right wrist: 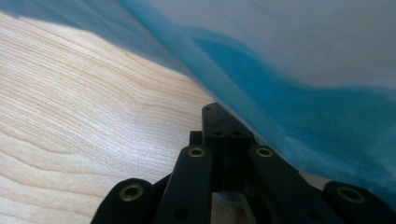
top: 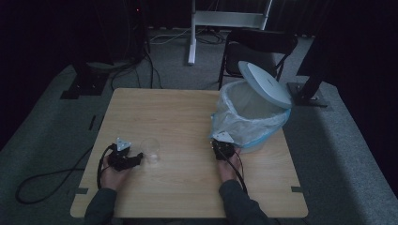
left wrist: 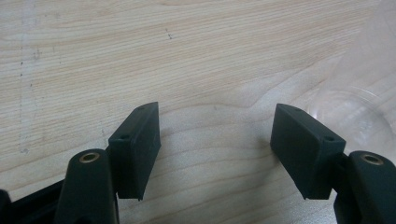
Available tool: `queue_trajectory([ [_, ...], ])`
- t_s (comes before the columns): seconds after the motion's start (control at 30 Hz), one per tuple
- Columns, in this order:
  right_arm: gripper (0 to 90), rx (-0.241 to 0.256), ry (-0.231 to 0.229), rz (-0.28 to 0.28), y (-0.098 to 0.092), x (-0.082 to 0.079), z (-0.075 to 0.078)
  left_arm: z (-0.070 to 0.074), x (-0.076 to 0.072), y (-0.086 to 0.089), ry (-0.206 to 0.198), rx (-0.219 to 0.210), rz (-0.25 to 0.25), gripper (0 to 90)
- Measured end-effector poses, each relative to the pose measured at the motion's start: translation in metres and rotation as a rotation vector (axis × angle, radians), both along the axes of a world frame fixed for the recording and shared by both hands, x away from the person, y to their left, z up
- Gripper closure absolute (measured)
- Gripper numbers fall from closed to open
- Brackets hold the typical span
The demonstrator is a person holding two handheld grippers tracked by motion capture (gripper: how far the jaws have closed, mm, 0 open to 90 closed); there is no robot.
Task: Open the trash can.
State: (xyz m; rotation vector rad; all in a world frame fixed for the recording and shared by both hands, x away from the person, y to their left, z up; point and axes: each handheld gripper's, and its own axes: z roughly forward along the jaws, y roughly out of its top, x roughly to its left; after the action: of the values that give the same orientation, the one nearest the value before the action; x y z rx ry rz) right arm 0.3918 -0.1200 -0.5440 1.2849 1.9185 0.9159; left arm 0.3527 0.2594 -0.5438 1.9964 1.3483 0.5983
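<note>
The left gripper [left wrist: 215, 149] rests on the wooden table [top: 155, 108], jaws spread wide beside a clear plastic cup [top: 151, 149]. The right gripper [right wrist: 223, 140], jaws pressed together, touches the bag-lined bin [top: 248, 117].

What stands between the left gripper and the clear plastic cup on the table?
Nothing visible. The left gripper is open above bare table, and the clear cup lies just to its right, beside one jaw.

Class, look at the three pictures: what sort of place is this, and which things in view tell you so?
Probably a recording lab or studio: a lone wooden table on grey carpet, dark curtains around it, cables on the floor and stand bases beside it.
</note>
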Motion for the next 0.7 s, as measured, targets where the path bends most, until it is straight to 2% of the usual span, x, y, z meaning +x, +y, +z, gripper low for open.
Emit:
queue_trajectory([
  [0.7, 90.0, 0.003, 0.000, 0.002, -0.0003, 0.0002, 0.0000, 0.0008, -0.0017, 0.0029, 0.003, 0.000, -0.002, 37.6],
])
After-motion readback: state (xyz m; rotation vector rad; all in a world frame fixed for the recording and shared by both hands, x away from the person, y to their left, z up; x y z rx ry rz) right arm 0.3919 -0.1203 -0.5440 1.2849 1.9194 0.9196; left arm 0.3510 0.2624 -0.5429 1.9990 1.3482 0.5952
